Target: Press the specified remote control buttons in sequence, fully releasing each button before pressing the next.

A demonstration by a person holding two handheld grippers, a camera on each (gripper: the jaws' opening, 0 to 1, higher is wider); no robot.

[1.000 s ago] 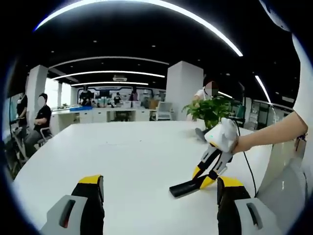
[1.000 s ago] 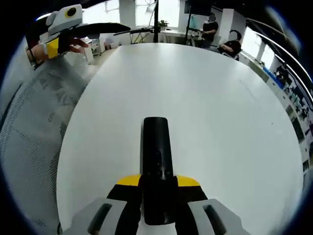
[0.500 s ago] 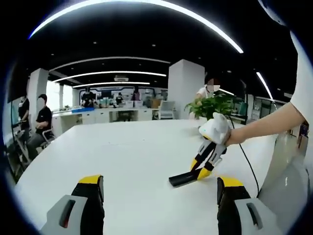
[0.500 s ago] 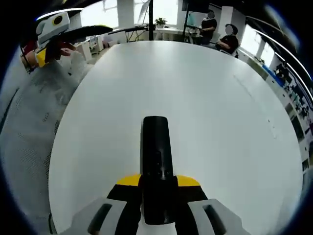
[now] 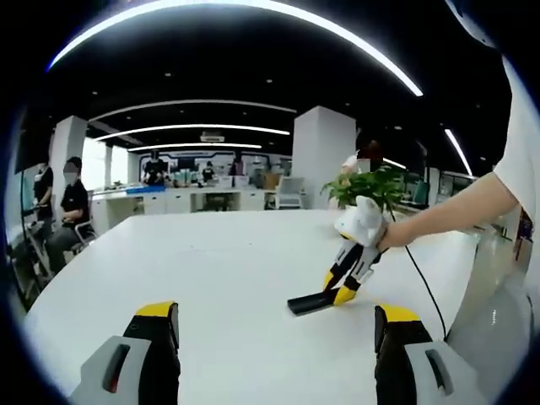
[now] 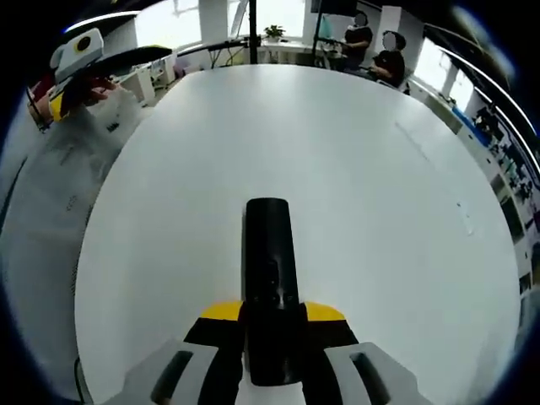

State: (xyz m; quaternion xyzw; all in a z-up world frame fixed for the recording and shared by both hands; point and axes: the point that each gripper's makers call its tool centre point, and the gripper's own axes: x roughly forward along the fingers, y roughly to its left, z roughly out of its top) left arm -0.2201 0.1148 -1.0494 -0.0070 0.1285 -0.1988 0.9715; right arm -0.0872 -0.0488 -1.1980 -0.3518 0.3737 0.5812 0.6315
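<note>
Carried further out over the large white oval table [image 5: 211,278] within the last second, clamped crosswise at its near end in the yellow-tipped right gripper [image 6: 272,314], jaws closed tight on it: the slim black bar-shaped remote control [image 6: 269,253]. Seen from the left gripper view as lower and further left than before, remote [image 5: 314,301] close to the tabletop, contact impossible to judge. Probably being positioned, not pressed; no button touched yet. Long axis straight ahead along the right jaws, free end pointing away toward the far edge, button face up. Left gripper [image 5: 274,333] wide open, holding nothing, poised well apart, aimed across the table.
</note>
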